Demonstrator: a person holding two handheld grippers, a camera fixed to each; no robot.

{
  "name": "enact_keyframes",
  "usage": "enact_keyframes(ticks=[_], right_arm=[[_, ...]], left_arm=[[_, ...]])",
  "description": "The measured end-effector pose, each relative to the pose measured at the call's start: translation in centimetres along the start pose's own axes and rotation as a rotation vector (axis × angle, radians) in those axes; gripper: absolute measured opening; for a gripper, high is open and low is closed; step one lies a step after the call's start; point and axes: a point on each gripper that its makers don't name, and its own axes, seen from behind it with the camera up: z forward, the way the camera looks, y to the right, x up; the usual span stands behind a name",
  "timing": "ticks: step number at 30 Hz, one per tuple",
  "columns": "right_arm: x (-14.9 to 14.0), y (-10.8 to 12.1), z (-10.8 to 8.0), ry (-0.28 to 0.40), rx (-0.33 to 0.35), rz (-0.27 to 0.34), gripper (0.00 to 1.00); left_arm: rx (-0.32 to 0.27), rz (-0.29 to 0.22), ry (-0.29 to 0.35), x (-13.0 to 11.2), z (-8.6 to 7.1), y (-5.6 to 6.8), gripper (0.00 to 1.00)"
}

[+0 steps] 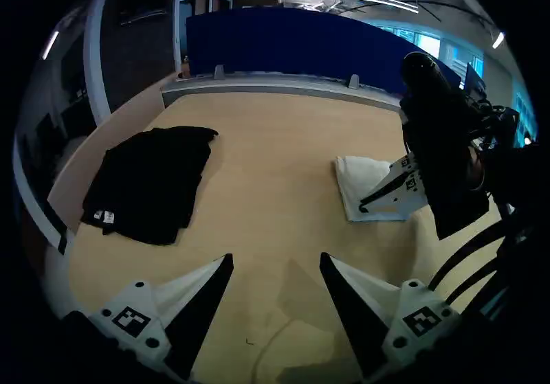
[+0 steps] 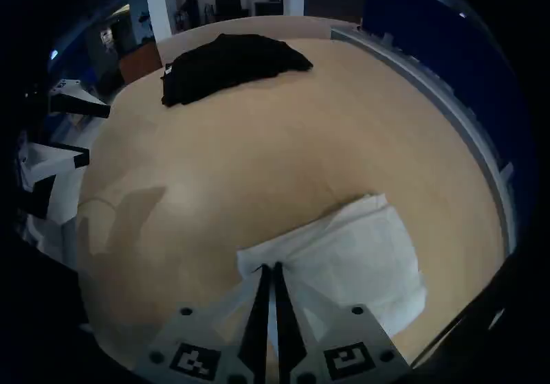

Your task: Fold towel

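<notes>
Left gripper view, reading left to right: a black garment (image 1: 148, 181) lies rumpled on the pale wooden table (image 1: 275, 150), well apart from the folded white towel (image 1: 357, 174) at the right. There the right gripper (image 1: 363, 205), held by a dark-sleeved arm (image 1: 440, 143), has its tips on the cloth. Along the bottom, the left gripper (image 1: 275, 257) hovers over bare tabletop, jaws spread wide and holding nothing. A blue partition (image 1: 295, 40) lines the table's far edge.

Right gripper view: the left gripper shows at the left edge and the black garment sits near the top. The white towel lies at lower right, its near edge pinched between the right gripper's almost-closed jaws, with creases fanning out from the tips.
</notes>
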Motion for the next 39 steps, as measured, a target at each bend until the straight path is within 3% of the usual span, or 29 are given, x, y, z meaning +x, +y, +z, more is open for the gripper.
enact_keyframes(ticks=[8,10,11,12,16,25,31,39], right_arm=[[0.2,0.2,-0.1,0.005,-0.009,-0.005,0.14],[0.4,0.3,-0.4,0.01,-0.016,-0.008,0.3],[0.4,0.3,-0.6,0.012,-0.02,-0.01,0.44],[0.4,0.4,-0.7,0.013,-0.019,-0.011,0.52],[0.6,0.4,-1.5,0.024,-0.014,-0.005,0.59],[0.9,1.1,-3.2,0.056,-0.028,0.024,0.64],[-0.1,1.3,-4.2,0.057,-0.051,0.037,0.98],[-0.9,1.7,-5.6,0.086,-0.09,0.091,1.0]], left_arm=[[-0.002,0.001,-0.001,0.0,0.1,-0.1,0.93],[-0.003,0.004,-0.001,0.0,0.2,-0.1,0.93],[-0.003,0.005,-0.001,0.0,0.2,-0.1,0.93],[-0.003,0.006,-0.001,0.0,0.2,-0.1,0.93],[-0.004,0.008,0.0,0.1,0.2,0.0,0.93],[-0.012,0.013,0.002,0.5,0.3,0.4,0.93],[-0.015,0.018,0.003,0.7,0.4,0.7,0.93],[-0.018,0.031,0.005,1.0,0.4,1.2,0.93]])
